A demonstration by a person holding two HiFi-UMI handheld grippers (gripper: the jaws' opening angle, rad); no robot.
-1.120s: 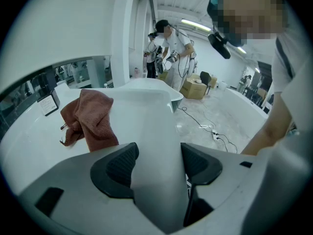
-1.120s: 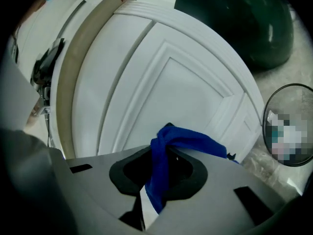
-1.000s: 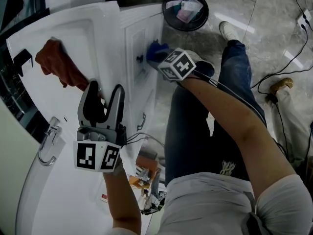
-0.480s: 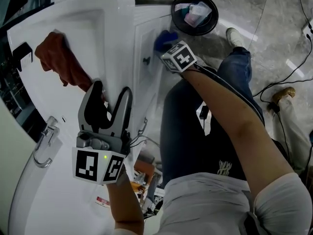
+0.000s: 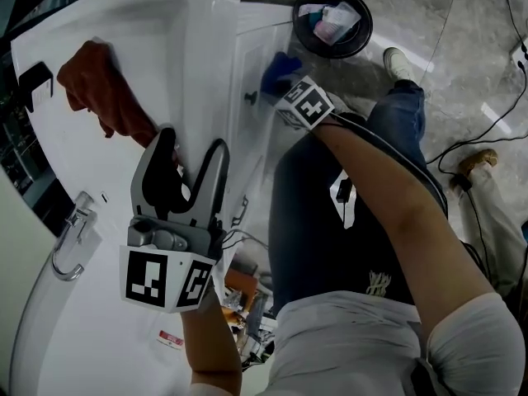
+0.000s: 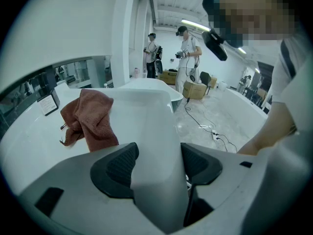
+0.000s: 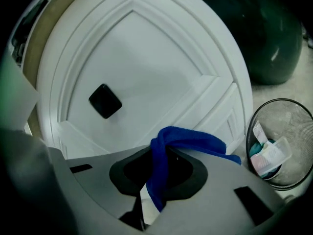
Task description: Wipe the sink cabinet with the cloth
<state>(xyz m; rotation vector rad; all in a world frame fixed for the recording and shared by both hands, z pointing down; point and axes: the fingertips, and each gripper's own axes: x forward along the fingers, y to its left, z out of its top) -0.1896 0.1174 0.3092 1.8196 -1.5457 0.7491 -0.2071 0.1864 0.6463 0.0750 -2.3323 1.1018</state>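
Note:
My right gripper (image 5: 279, 87) is shut on a blue cloth (image 5: 278, 71) and presses it against the white cabinet door (image 5: 244, 126), close to the door's black knob (image 5: 250, 98). In the right gripper view the blue cloth (image 7: 168, 155) bunches between the jaws below the black knob (image 7: 105, 101) on the panelled door (image 7: 146, 67). My left gripper (image 5: 188, 157) hangs open over the white counter's front edge, empty. In the left gripper view the left gripper (image 6: 156, 164) straddles the sink's rim with its pads apart.
A brown cloth (image 5: 103, 97) lies on the white counter (image 5: 99, 304); it is also seen as the brown cloth (image 6: 90, 119). A chrome faucet (image 5: 73, 238) stands at the left. A black waste bin (image 5: 332, 19) sits on the floor beyond the cabinet. Cables run over the floor (image 5: 487, 114).
The right gripper has slid the blue cloth a little farther up the cabinet door, past the knob. The left gripper has stayed open and nearly still.

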